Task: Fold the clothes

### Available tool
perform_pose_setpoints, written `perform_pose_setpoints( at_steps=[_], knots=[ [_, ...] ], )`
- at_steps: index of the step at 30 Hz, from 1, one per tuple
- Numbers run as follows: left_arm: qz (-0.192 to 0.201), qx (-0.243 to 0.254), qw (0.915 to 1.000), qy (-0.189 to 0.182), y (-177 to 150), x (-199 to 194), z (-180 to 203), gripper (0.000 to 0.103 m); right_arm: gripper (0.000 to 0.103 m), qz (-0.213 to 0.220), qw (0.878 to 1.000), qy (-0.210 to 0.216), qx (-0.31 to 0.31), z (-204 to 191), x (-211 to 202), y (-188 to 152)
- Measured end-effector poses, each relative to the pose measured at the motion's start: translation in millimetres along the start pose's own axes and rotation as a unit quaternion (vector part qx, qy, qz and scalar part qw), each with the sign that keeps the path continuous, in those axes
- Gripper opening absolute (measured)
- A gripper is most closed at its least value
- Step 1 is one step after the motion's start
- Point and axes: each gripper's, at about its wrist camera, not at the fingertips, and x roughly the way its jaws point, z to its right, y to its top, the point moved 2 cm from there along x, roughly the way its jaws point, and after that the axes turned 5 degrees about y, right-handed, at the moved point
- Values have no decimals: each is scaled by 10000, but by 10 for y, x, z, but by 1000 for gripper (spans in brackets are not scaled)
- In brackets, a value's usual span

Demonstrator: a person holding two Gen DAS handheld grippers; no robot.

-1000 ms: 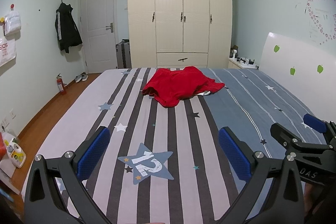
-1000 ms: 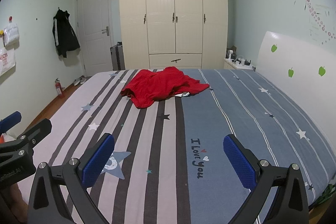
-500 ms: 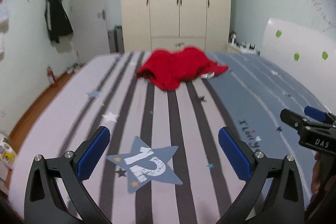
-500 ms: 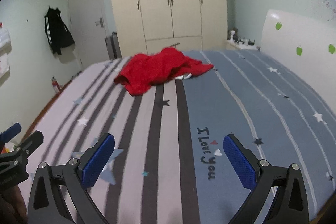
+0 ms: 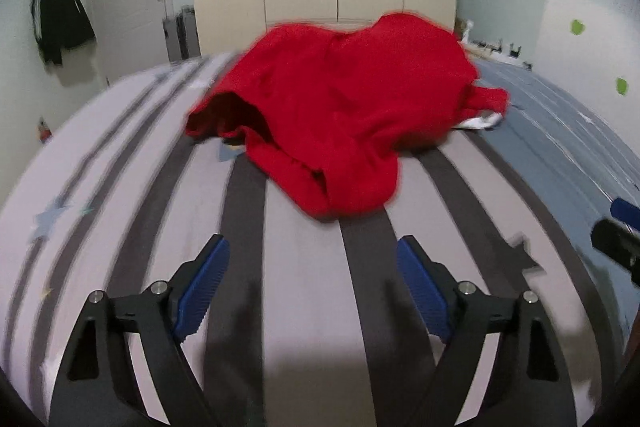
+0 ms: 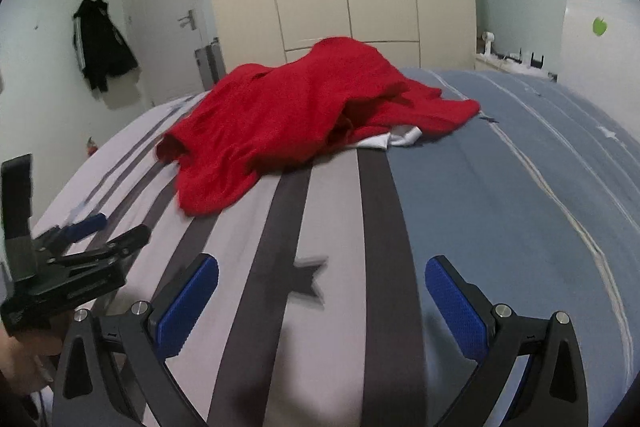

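My left gripper (image 5: 312,291) hangs low over the striped bed (image 5: 120,187), fingers (image 5: 204,283) spread wide, nothing btwn them. Red garment (image 5: 340,115) lies crumpled on the bed at 12 o'clock, apart from the tips. White cloth (image 6: 388,139) pokes out under its right edge. Right gripper (image 6: 322,301) likewise spread, empty; garment at approx 11 o'clock.

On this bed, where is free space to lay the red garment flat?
Free: the striped cover between both open grippers and the red garment, and the blue half toward the headboard. Occupied: only the middle, under the crumpled garment.
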Motion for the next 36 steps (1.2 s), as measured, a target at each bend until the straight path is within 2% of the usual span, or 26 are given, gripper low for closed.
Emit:
perform_pose_setpoints(
  at_steps=[2, 3, 7, 8, 9, 10, 14, 17, 19, 22, 25, 30, 34, 36],
  knots=[
    [-194, 103, 9997, 124, 98, 299, 52, 81, 103, -107, 9999, -63, -102, 16, 304, 103],
    [-254, 163, 9994, 164, 141, 419, 85, 74, 102, -146, 9998, -78, -138, 23, 420, 142],
    [-696, 40, 9976, 58, 236, 768, 126, 61, 103, -208, 9997, 6, -155, 57, 593, 193],
    [-665, 22, 9978, -29, 250, 769, 139, 50, 103, -220, 9997, 25, -142, 71, 613, 200],
    [-619, 24, 9980, -125, 262, 759, 155, 24, 103, -233, 9996, 21, -128, 86, 623, 202],
    [-586, 45, 9980, -234, 234, 702, 172, 11, 103, -240, 9996, 24, -109, 101, 630, 204],
    [-469, 151, 9964, -684, 76, 417, 241, 9, 103, -161, 9998, 110, -26, 113, 492, 136],
    [-220, 236, 9953, -916, -208, -35, 252, 8, 103, -123, 9996, 242, 18, 98, 345, 42],
    [-62, 219, 9949, -983, -486, -492, 237, 7, 103, -134, 9994, 326, -25, 42, 211, -61],
    [2, 155, 9940, -1081, -864, -1121, 234, 7, 103, -137, 9987, 487, -73, -89, -93, -271],
    [-86, 191, 9924, -1215, -1457, -1830, 371, 7, 102, -184, 9972, 709, -117, -260, -487, -543],
    [-256, 108, 9909, -1318, -2557, -3202, 704, 7, 102, -358, 9953, 880, -203, -521, -1431, -1245],
    [-482, -66, 9869, -1536, -3282, -4127, 964, 7, 102, -677, 9934, 917, -122, -601, -2050, -1860],
    [-575, -20, 9856, -1588, -3531, -4444, 1105, 7, 102, -846, 9921, 923, -79, -633, -2337, -2161]
  ],
)
